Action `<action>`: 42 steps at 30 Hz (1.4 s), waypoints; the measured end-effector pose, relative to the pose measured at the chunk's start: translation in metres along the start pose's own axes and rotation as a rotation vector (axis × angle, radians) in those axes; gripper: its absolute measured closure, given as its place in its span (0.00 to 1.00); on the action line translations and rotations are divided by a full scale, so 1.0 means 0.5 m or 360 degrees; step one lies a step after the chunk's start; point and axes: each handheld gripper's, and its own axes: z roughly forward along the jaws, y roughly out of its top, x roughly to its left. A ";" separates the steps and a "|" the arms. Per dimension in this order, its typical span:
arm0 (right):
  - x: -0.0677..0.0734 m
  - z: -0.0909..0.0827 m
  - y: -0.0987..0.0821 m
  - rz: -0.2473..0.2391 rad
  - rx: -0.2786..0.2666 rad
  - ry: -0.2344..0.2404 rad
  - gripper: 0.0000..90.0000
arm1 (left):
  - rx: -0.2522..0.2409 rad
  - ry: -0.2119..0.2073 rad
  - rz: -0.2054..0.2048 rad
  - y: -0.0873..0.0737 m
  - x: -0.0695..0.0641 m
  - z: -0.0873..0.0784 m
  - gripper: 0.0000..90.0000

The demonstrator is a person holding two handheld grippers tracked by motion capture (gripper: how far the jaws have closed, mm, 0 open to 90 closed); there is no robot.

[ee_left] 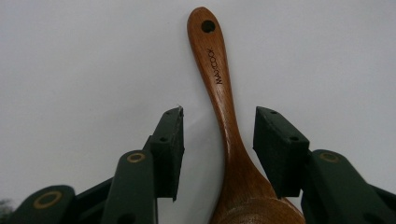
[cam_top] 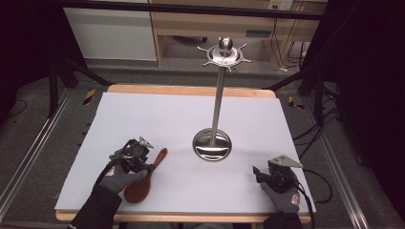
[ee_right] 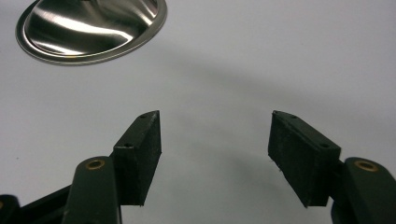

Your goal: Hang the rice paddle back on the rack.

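Glossy brown wooden spoon (ee_left: 227, 126), handle hole-punched.

The high view is looking forward and down from above the near edge of the table (cam_top: 191, 119), taking in the whole white top. The left gripper view is riding low and close, looking along its jaws with a wooden spoon (ee_left: 224, 116) lying between them. The right gripper view is sitting equally close, with the stand's steel base (ee_right: 88, 28) ahead and left of its jaws; the high view is sharing that base (cam_top: 212, 145) and the spoon (cam_top: 143, 183).
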 end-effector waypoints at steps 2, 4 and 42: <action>0.001 0.000 0.000 0.0003 0.0002 0.0002 0.39 | 0.0010 -0.0003 0.0003 0.000 0.000 0.001 0.60; 0.001 0.000 0.000 0.0004 0.0003 0.0003 0.39 | 0.0022 -0.0005 -0.0005 0.000 -0.001 0.005 0.61; 0.002 0.001 0.000 -0.0010 0.0006 0.0013 0.40 | 0.0224 -0.0068 -0.0046 0.008 -0.015 0.038 0.83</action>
